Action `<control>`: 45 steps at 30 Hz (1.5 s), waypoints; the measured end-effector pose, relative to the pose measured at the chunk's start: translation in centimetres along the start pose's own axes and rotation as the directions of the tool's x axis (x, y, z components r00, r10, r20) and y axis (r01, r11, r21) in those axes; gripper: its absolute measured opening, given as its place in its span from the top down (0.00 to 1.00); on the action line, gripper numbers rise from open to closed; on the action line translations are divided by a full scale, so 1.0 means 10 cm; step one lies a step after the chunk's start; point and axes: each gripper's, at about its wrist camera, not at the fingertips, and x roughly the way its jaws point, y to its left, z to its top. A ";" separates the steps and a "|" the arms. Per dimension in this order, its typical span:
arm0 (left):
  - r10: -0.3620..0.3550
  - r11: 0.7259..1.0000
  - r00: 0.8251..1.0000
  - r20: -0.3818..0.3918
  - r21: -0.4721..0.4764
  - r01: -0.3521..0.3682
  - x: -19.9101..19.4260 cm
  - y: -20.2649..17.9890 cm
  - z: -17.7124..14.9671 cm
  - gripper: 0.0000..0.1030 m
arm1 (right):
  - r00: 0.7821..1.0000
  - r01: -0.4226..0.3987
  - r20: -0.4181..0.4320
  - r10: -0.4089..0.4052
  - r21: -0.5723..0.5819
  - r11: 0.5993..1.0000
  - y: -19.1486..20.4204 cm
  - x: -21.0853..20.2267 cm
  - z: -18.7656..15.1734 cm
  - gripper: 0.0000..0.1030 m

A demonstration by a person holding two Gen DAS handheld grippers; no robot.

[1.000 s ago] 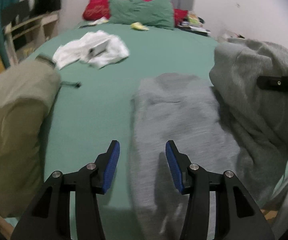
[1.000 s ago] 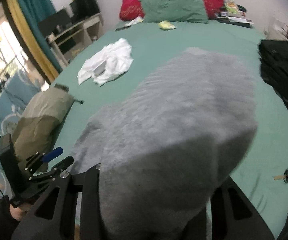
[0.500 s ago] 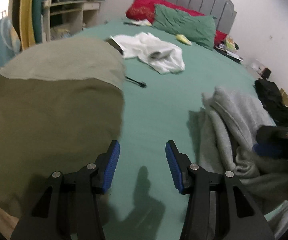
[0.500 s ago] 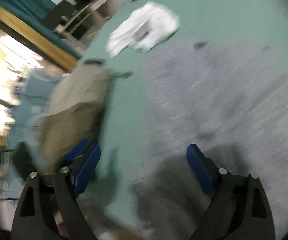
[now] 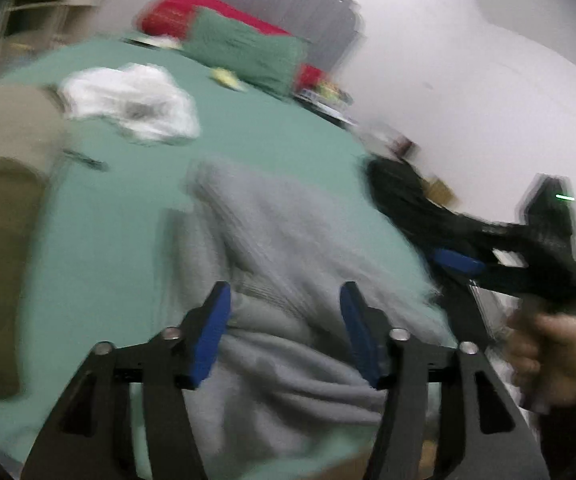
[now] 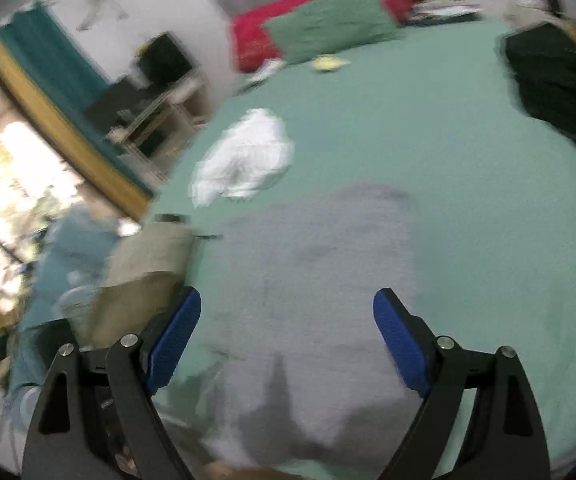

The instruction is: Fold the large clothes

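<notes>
A grey sweatshirt (image 5: pixel 288 232) lies bunched on the green bed (image 5: pixel 108 240). In the left wrist view my left gripper (image 5: pixel 284 328) hovers just over its near folds. The jaws are opening, the cloth lies under the gap, and neither pad presses on it. My right gripper (image 6: pixel 288 328) stands wide open above the same grey sweatshirt (image 6: pixel 340 280), holding nothing. Both views are motion-blurred. The left wrist view also shows the right gripper (image 5: pixel 460 260) at the right edge, held by a hand (image 5: pixel 548 356).
An olive garment (image 5: pixel 0 200) sits at the bed's left edge, a crumpled white one (image 5: pixel 132 100) further up, and a black one (image 5: pixel 400 192) to the right. Red and green pillows (image 6: pixel 328 20) lie at the headboard. Shelves (image 6: pixel 156 120) and a bright window (image 6: pixel 4 200) are on the left.
The right gripper let go of the grey sweatshirt and opened wide; the cloth dropped onto the bed. The left gripper swung toward the olive garment, then back over the grey one, with wider jaws.
</notes>
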 end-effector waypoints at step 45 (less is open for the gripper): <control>0.181 0.982 0.979 -0.097 0.079 -0.174 -0.22 -0.32 0.53 0.48 | 0.983 0.182 0.088 -0.164 -0.266 0.947 0.05 0.70 -0.13 0.03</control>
